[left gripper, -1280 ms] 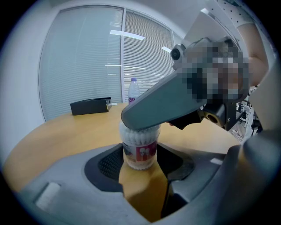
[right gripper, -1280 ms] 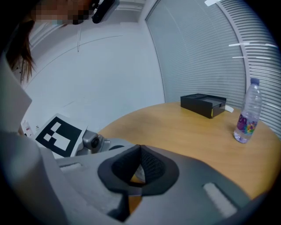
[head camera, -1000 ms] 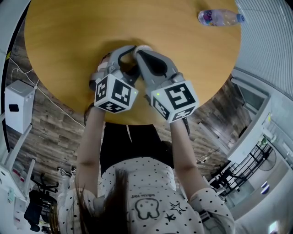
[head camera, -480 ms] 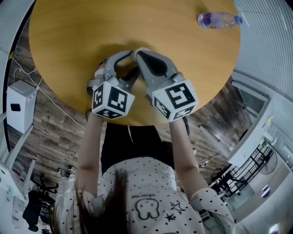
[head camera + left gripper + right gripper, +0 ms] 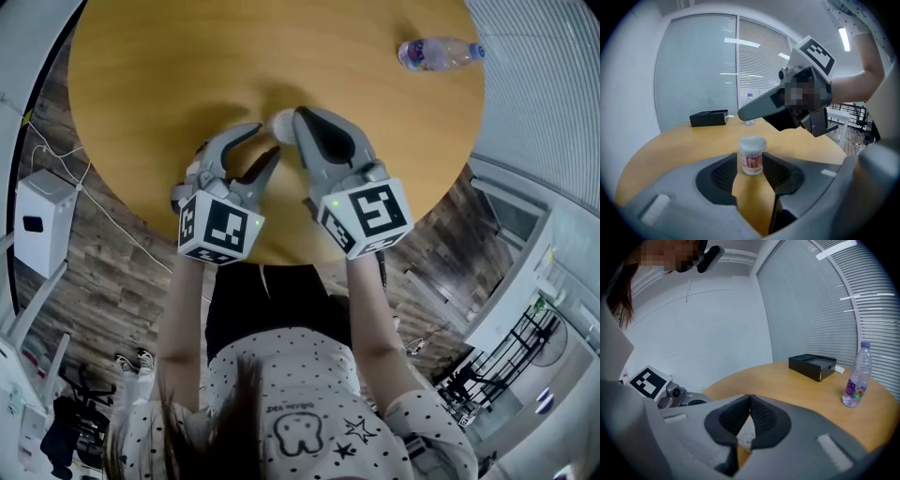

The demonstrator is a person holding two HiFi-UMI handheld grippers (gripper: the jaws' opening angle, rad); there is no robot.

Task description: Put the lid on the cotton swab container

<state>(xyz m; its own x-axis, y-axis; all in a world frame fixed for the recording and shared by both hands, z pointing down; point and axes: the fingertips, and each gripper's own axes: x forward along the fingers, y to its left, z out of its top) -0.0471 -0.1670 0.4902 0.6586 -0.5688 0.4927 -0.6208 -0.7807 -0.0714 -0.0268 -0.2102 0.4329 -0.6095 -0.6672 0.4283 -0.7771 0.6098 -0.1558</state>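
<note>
The cotton swab container (image 5: 752,155) stands upright on the round wooden table (image 5: 187,66), a clear lid on top and a red label on its side. My left gripper (image 5: 267,139) is open; its jaws have just been closing, and the container stands loose just beyond their tips with nothing gripped. My right gripper (image 5: 298,114) is shut, tips together. It hovers just above the container (image 5: 281,122), apart from it. In the right gripper view the container's white top (image 5: 746,432) shows below the closed tips (image 5: 749,397).
A water bottle (image 5: 436,53) lies far right on the table, and a black box (image 5: 708,118) sits at the far side. The table's near edge runs under both grippers. A white unit (image 5: 37,220) stands on the floor at left.
My left gripper has drawn back from the container toward the person and its jaws have narrowed. The right gripper has lifted off the container's top, so the container now shows in the head view.
</note>
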